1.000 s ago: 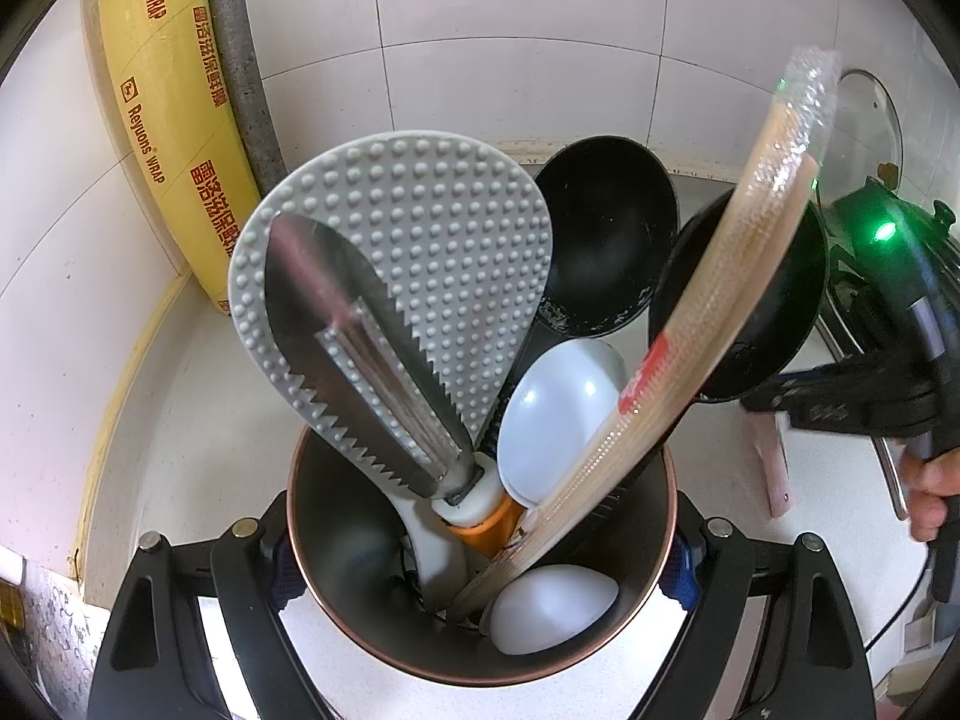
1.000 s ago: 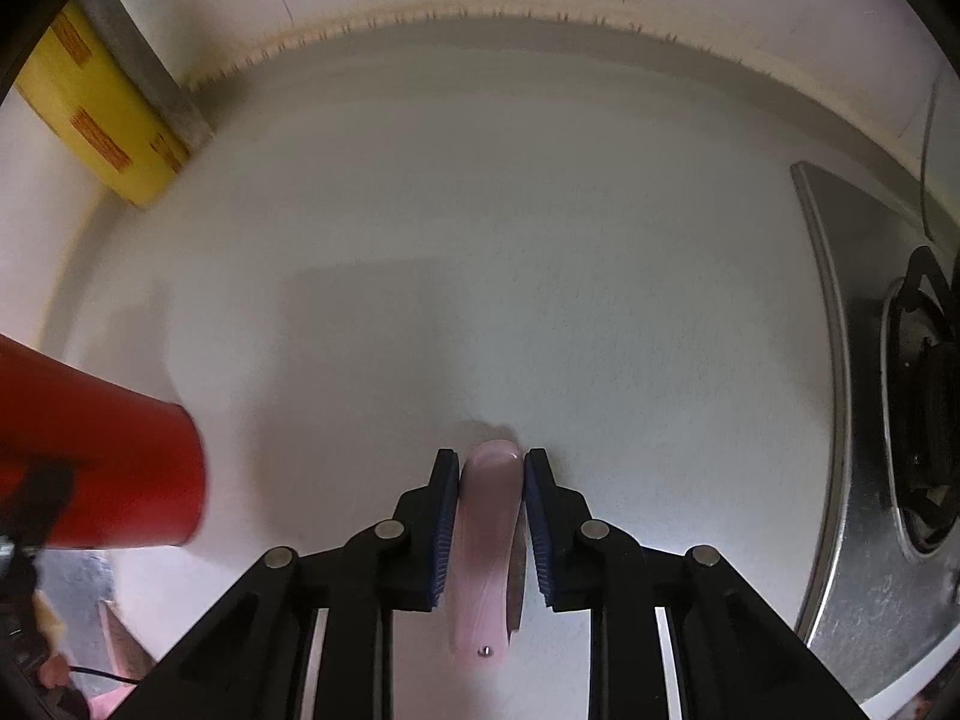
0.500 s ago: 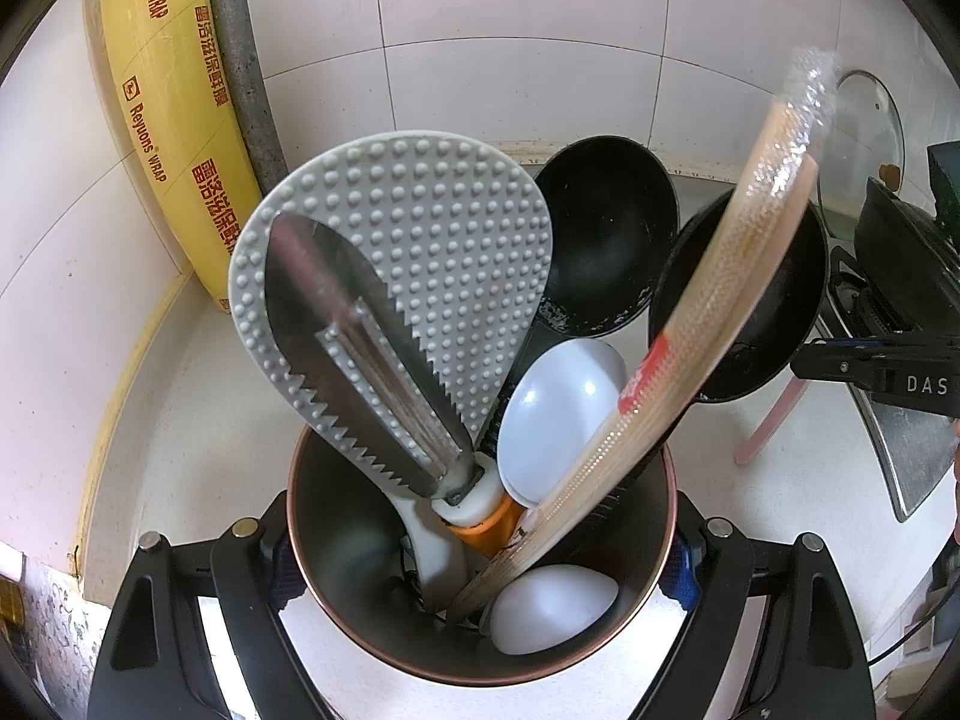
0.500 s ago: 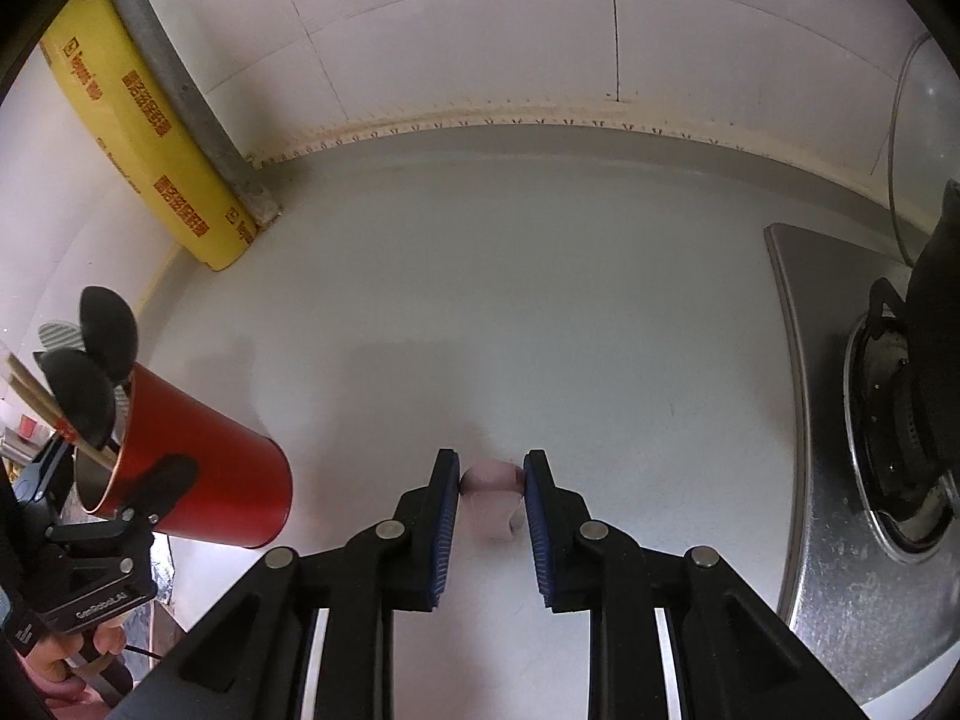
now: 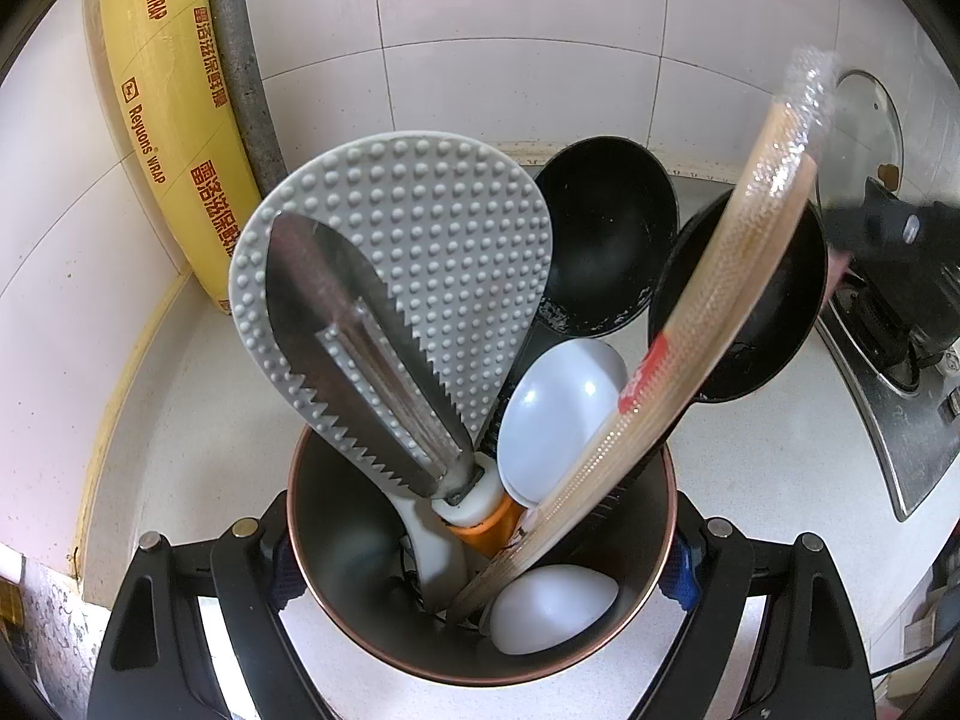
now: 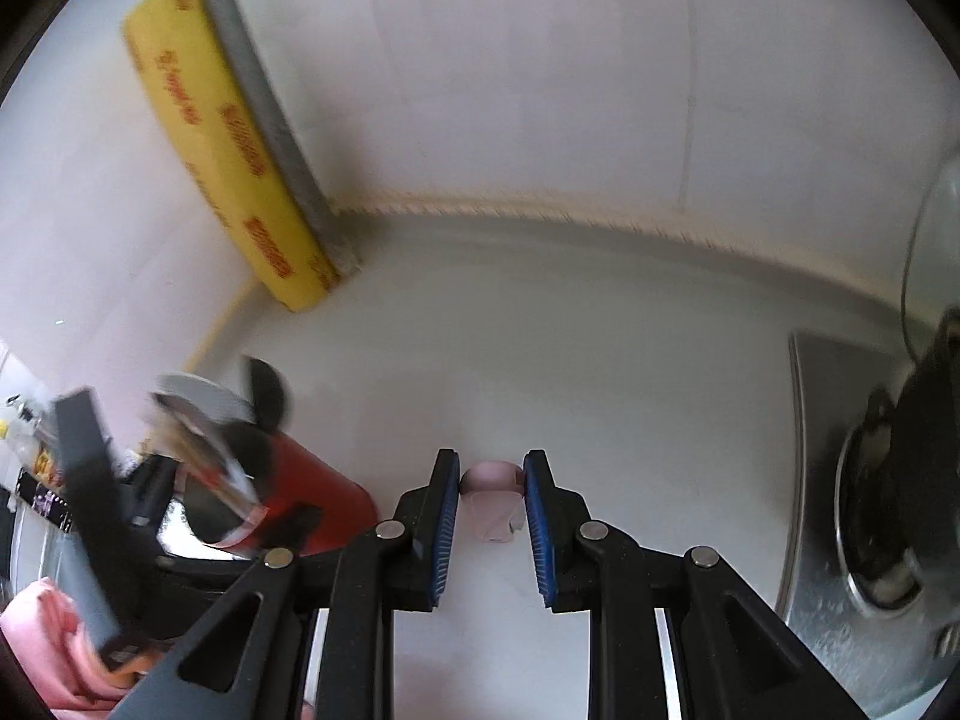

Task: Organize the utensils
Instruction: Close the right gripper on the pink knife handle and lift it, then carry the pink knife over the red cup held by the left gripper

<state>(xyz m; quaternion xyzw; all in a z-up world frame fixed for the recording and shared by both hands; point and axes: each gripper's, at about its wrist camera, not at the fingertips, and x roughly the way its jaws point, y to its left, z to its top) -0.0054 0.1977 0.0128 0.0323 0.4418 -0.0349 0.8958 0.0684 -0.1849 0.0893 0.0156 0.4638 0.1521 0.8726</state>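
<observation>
My left gripper point(image 5: 480, 546) is shut on the red utensil cup point(image 5: 648, 642), which holds a grey dimpled rice paddle point(image 5: 432, 252), a serrated peeler point(image 5: 354, 360), two black ladles point(image 5: 606, 246), white spoons point(image 5: 558, 414) and wrapped chopsticks point(image 5: 720, 288). My right gripper point(image 6: 491, 489) is shut on a pale pink utensil handle point(image 6: 492, 480), held above the counter. The cup point(image 6: 312, 498) shows at the lower left of the right wrist view. The right gripper point(image 5: 900, 264) appears blurred at the right of the left wrist view.
A yellow cling-wrap roll point(image 5: 162, 120) leans in the tiled corner beside a grey pipe point(image 5: 240, 60). A steel gas stove point(image 6: 852, 516) with a black pot lies at the right. A glass lid point(image 5: 864, 132) leans on the wall. White counter point(image 6: 570, 348) lies between.
My right gripper has lifted the pink utensil off the counter and tilted up, swinging toward the cup. The left gripper and cup have stayed still.
</observation>
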